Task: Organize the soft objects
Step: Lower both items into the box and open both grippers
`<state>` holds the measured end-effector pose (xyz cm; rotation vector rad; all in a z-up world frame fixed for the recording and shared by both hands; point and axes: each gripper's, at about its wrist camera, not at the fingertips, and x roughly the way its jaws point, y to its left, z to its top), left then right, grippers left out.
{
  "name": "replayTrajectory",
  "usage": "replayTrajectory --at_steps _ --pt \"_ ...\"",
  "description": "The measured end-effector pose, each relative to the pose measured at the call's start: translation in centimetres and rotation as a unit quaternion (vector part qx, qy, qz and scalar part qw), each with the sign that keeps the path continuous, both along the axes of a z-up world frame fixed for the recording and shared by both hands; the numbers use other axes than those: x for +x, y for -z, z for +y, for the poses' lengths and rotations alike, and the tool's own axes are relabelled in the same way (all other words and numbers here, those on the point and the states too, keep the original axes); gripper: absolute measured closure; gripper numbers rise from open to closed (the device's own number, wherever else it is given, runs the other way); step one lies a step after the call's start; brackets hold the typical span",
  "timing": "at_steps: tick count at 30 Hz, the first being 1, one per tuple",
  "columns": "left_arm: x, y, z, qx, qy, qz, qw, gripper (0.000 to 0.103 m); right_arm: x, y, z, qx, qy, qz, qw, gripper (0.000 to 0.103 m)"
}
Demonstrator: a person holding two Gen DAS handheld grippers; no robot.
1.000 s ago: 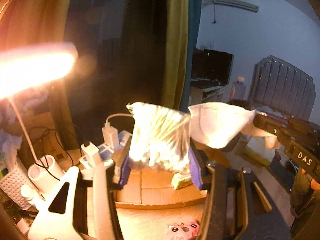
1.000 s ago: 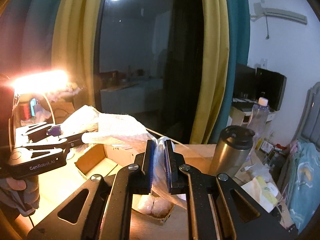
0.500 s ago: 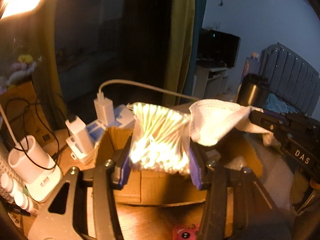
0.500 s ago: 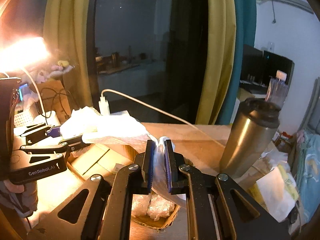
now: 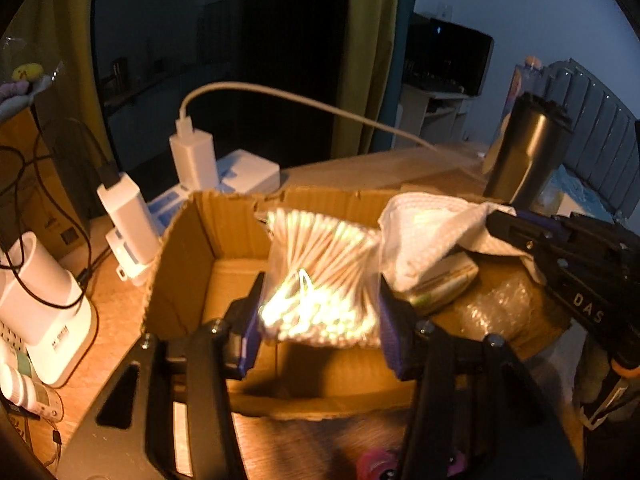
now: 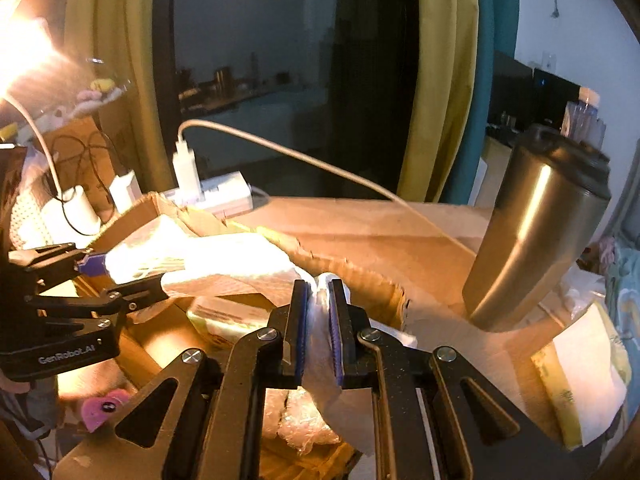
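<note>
My left gripper (image 5: 320, 320) is shut on a clear bag of cotton swabs (image 5: 320, 272) and holds it over the open cardboard box (image 5: 180, 264). My right gripper (image 6: 318, 332) is shut on a white cloth (image 6: 224, 264), which also shows in the left wrist view (image 5: 424, 236). The cloth hangs over the box (image 6: 360, 276), next to the swab bag (image 6: 140, 252). In the right wrist view the left gripper (image 6: 116, 276) is at the left. In the left wrist view the right gripper (image 5: 504, 224) comes in from the right.
A steel tumbler (image 6: 536, 232) stands right of the box. A power strip with white chargers (image 5: 192, 160) and a cable (image 6: 320, 164) sit behind it. A white holder (image 5: 44, 312) stands at the left. A bubble-wrap packet (image 6: 304, 420) and a green packet (image 5: 440, 288) lie in the box. A pink toy (image 6: 104, 404) lies in front.
Both grippers have come down and forward with the swab bag and the cloth, from high above the desk to just over the box. The lamp has left the left view.
</note>
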<state>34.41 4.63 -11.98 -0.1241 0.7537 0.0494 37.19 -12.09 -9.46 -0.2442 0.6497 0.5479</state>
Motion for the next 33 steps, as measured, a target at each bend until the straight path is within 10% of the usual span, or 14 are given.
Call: replayTrajectory --at_steps 12,17,33 --pt "-0.3 0.4 0.0 -0.001 0.006 0.011 0.9999 0.045 1.1 1.7 0.2 -0.019 0.015 0.020 1.000 0.087" --pt "-1.0 -0.9 -0.1 0.001 0.006 -0.005 1.0000 0.035 0.5 0.6 -0.2 -0.007 0.020 0.011 1.000 0.062" --pt "-5.2 -5.2 -0.4 0.004 0.005 -0.059 0.9983 0.034 -3.5 -4.5 -2.1 0.014 0.033 -0.040 0.999 0.056"
